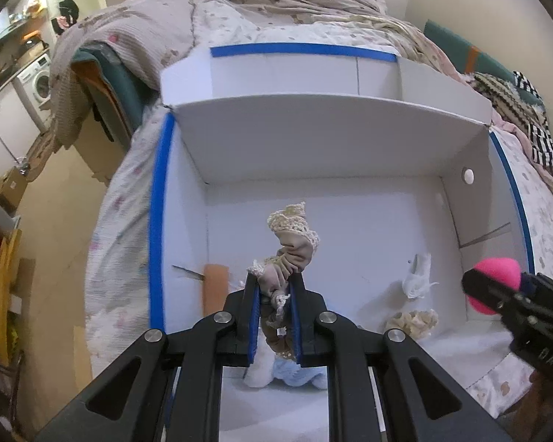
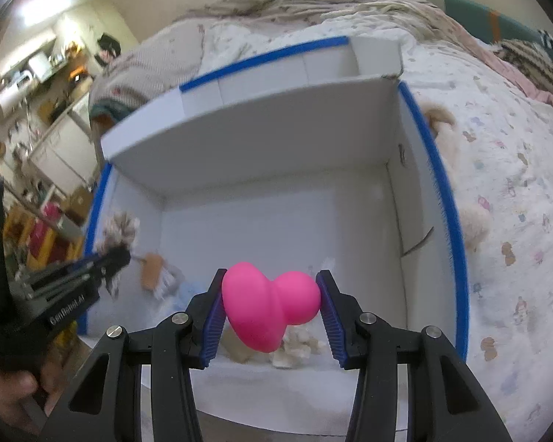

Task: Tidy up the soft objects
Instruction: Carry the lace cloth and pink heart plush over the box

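Inside box rim (image 2: 442, 191), both grippers hold items.

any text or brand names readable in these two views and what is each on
"GenRobot.AI": white lettering on the black body of the left gripper, seen from the right wrist view; slightly blurred.
"DAS": partial embossed letters on the black body of the right gripper, seen from the left wrist view; uncertain.
Nothing else is legible.

We observe a beige lace-trimmed scrunchie (image 1: 289, 258), bunched and upright, and a pink rounded squishy toy (image 2: 267, 300), both held above the open white box (image 1: 350, 147) with blue-taped edges.
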The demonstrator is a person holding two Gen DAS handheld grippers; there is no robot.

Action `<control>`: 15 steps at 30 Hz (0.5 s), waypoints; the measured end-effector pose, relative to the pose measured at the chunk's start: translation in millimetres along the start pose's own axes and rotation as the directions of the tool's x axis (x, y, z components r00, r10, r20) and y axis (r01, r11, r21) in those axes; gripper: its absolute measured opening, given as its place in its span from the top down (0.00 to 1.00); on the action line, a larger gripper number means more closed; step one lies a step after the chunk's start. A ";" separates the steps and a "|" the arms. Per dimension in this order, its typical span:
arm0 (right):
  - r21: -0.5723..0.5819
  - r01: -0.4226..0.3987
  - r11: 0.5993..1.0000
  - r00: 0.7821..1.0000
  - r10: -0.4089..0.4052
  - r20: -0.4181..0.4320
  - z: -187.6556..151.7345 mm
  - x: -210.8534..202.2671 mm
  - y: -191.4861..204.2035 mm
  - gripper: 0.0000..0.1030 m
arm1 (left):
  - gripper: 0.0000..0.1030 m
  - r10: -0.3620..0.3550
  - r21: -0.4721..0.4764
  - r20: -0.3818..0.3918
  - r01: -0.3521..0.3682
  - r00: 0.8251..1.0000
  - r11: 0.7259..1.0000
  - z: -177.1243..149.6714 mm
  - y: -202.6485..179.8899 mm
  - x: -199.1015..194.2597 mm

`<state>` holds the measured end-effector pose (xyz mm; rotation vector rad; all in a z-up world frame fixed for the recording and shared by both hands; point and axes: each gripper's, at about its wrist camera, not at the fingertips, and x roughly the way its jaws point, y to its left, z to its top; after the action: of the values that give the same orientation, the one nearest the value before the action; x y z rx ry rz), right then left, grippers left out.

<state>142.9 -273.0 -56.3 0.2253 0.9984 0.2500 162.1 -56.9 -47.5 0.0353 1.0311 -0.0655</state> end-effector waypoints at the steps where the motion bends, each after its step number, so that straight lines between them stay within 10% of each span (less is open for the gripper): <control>1: -0.007 0.006 1.000 1.000 -0.006 -0.009 -1.6 1.9 0.0 0.52 | 0.88 -0.003 0.004 -0.002 0.003 1.000 1.000 -0.6 -1.7 1.8; 15: -0.024 0.030 0.999 0.998 -0.031 -0.063 -6.6 12.2 -4.8 0.52 | 0.86 0.012 -0.019 -0.026 -0.012 1.000 1.000 -2.4 -2.4 16.8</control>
<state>144.1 -273.3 -70.9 0.1816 1.0603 0.2422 168.4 -59.8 -63.2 0.0251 1.0576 -0.0446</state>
